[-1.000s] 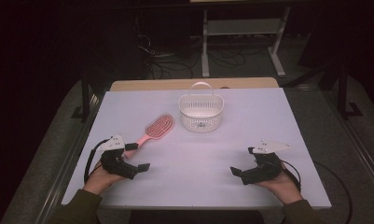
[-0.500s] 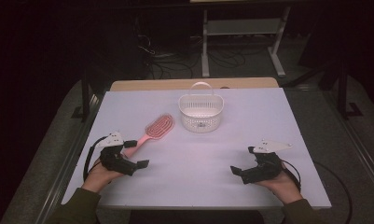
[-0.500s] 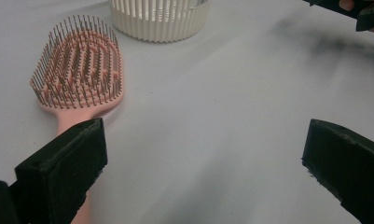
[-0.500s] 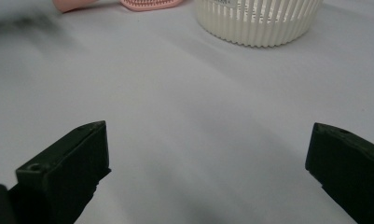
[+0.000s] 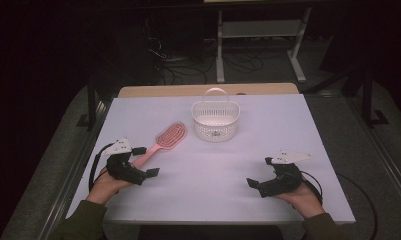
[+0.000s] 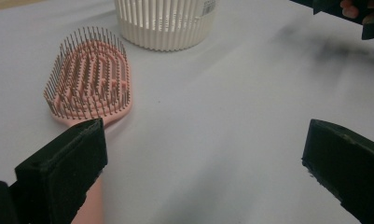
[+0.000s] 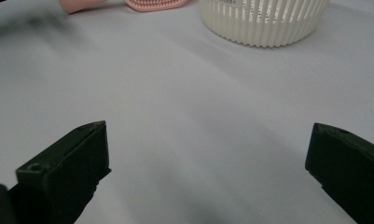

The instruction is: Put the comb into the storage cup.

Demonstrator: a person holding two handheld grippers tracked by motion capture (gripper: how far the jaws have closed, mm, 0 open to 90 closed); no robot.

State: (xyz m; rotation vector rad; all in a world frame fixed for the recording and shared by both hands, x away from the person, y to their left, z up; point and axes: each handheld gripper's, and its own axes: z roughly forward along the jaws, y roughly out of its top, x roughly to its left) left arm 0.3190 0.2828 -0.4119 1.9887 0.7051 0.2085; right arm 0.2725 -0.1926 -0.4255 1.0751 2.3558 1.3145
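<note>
A pink hairbrush (image 5: 168, 137) lies bristles up on the white table (image 5: 278, 120), left of the middle, with its handle pointing toward my left gripper (image 5: 144, 176). That gripper is open, and its left jaw stands just over the handle end in the left gripper view, where the hairbrush (image 6: 89, 79) lies ahead to the left. My left gripper (image 6: 203, 158) has bare table between its jaws. A white slatted basket (image 5: 215, 122) with a handle stands behind the middle. My right gripper (image 5: 259, 172) rests open at the front right, and in its own view my right gripper (image 7: 208, 163) holds nothing.
In the right gripper view the basket (image 7: 264, 21) is far ahead and the hairbrush (image 7: 152, 3) sits at the top edge. In the left gripper view the basket (image 6: 163, 23) stands beyond the brush. A wooden tabletop (image 5: 208, 90) lies behind, with a metal stand (image 5: 258, 30) and floor cables beyond.
My left gripper has moved slightly forward, closer to the brush handle. The right gripper has hardly moved.
</note>
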